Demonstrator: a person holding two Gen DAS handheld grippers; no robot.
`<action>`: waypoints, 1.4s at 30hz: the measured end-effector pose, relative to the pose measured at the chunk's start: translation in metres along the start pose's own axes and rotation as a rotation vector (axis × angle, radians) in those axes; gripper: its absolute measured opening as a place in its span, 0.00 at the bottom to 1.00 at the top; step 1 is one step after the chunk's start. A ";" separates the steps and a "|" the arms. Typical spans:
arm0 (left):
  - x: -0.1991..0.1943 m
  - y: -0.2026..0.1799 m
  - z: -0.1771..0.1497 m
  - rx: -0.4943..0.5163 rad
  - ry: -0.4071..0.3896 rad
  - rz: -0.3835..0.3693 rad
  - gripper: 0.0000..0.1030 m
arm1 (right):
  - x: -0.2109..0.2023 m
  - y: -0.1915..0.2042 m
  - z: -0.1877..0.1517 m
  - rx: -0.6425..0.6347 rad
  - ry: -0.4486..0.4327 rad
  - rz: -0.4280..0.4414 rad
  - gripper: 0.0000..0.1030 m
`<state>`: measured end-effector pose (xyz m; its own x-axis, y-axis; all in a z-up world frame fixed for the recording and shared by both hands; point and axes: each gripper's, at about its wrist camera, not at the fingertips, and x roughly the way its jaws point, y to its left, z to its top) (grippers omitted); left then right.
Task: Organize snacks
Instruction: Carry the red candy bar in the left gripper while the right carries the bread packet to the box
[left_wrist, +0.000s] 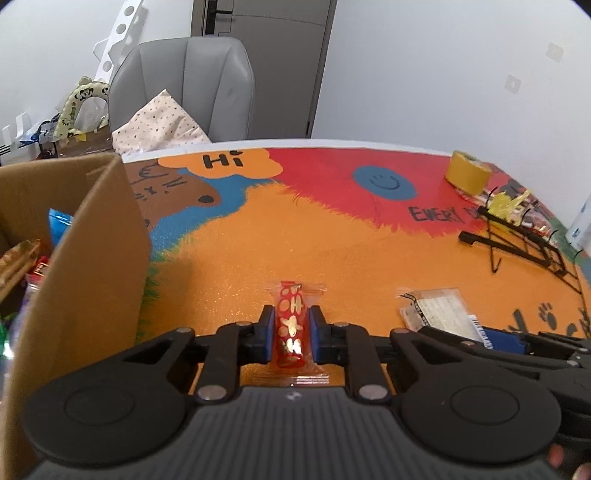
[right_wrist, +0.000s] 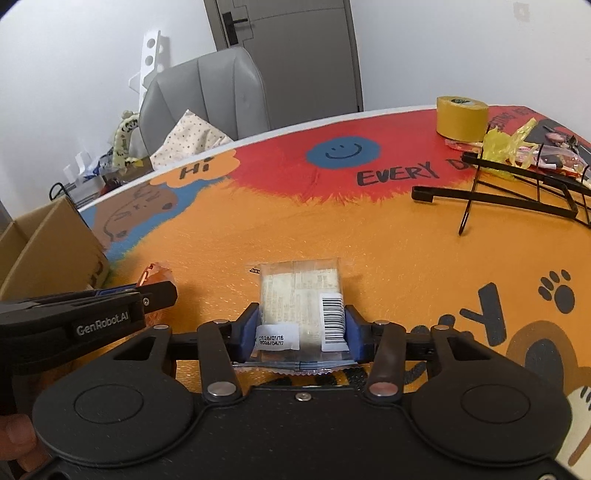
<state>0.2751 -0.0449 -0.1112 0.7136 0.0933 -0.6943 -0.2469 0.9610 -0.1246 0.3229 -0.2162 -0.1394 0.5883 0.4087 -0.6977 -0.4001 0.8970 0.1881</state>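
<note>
Both views are bright and evenly lit – soft indoor light from above, no hard shadows. The mat (left_wrist: 332, 251) shows a fine sparkle and a faint sheen near the tape (left_wrist: 467, 173). Under each gripper only a soft, short shadow lies on the mat. Fisheye bending is strong: the table edge (right_wrist: 295, 125) curves, the door (right_wrist: 295, 55) leans, and dark vignette fills the top corners. The centre is sharp – the barcode on the packet (right_wrist: 301, 302) reads clearly. Towards the edges things soften: the box (left_wrist: 92, 258) at left is smeared, its contents blurred, and the rack (left_wrist: 524, 240) at right is slightly fuzzy.
</note>
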 end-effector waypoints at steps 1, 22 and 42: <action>-0.004 0.001 0.001 0.000 -0.006 -0.002 0.17 | -0.003 0.002 0.001 0.001 -0.007 0.003 0.44; -0.097 0.027 0.008 -0.015 -0.128 -0.039 0.17 | -0.067 0.045 0.020 -0.012 -0.141 0.090 0.44; -0.144 0.078 0.010 -0.058 -0.174 -0.011 0.17 | -0.084 0.097 0.028 -0.072 -0.174 0.155 0.44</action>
<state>0.1591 0.0189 -0.0139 0.8182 0.1314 -0.5598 -0.2720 0.9461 -0.1755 0.2540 -0.1593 -0.0432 0.6259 0.5690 -0.5334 -0.5406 0.8094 0.2292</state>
